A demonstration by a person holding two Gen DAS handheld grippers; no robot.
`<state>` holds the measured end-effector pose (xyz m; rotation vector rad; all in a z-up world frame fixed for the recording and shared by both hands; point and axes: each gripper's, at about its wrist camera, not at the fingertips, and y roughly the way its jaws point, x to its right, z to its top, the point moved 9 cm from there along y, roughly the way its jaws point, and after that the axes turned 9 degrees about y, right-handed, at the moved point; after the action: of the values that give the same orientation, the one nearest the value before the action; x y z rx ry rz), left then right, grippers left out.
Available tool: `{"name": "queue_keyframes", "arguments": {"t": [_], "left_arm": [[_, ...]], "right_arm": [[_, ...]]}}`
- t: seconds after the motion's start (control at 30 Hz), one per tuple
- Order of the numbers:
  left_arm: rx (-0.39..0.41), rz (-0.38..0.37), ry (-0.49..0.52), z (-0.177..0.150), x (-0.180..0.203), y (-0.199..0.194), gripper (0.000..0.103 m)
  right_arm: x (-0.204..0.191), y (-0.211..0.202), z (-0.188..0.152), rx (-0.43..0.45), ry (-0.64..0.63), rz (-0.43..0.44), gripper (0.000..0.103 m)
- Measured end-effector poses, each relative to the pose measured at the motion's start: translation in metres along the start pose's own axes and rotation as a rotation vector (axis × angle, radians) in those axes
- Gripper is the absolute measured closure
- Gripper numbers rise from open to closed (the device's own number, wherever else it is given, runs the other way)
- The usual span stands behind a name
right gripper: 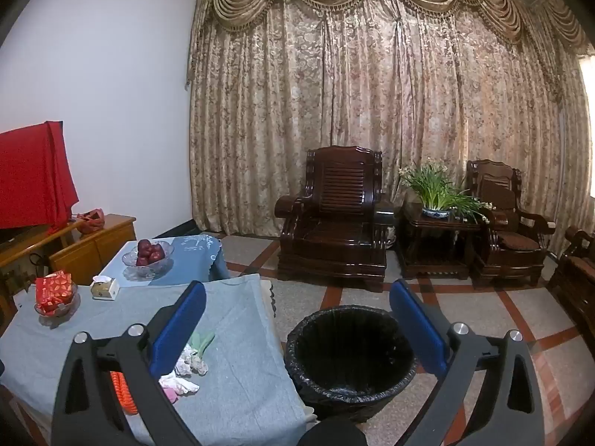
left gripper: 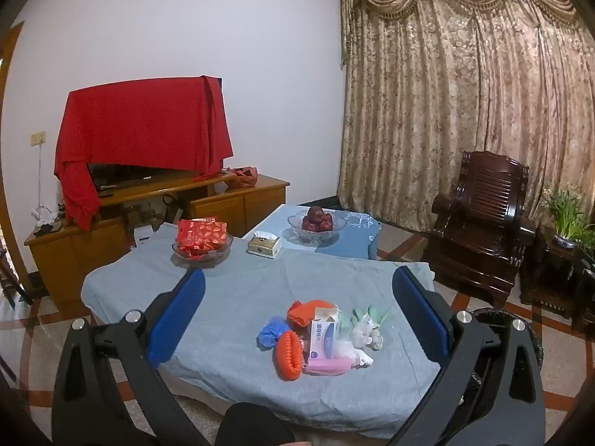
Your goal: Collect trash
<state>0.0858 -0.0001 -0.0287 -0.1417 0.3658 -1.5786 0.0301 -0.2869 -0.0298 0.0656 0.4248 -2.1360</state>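
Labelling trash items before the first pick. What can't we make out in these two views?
- Trash pile: right wrist view, mostly behind the right gripper's left finger.
- White box: left wrist view, print too small.
- Bin: left wrist view, nearly hidden behind the left gripper; right view, inside too dark.

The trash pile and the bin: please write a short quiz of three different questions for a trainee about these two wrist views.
1. True or false: the left tongs are shut on the small carton in the trash pile.
2. Where does the black-lined trash bin stand?
A. on the grey-covered table
B. on the floor beside that table
C. on the wooden armchair
3. Fill in: the glass bowl on the far blue cloth holds red ____.

Key:
1. False; both the left and the right tongs stand open and empty.
2. B
3. apples
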Motion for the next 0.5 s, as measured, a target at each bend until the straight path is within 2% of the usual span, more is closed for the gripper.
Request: {"name": "queue_keyframes", "arguments": {"t": [0.5], "left_arm": [[0.000, 0.007, 0.005, 0.0007, 0.0003, 0.0006, 0.005]], "right_arm": [[0.0003, 0.0004, -0.0014, -0.006, -0.009, -0.003, 0.006]]}}
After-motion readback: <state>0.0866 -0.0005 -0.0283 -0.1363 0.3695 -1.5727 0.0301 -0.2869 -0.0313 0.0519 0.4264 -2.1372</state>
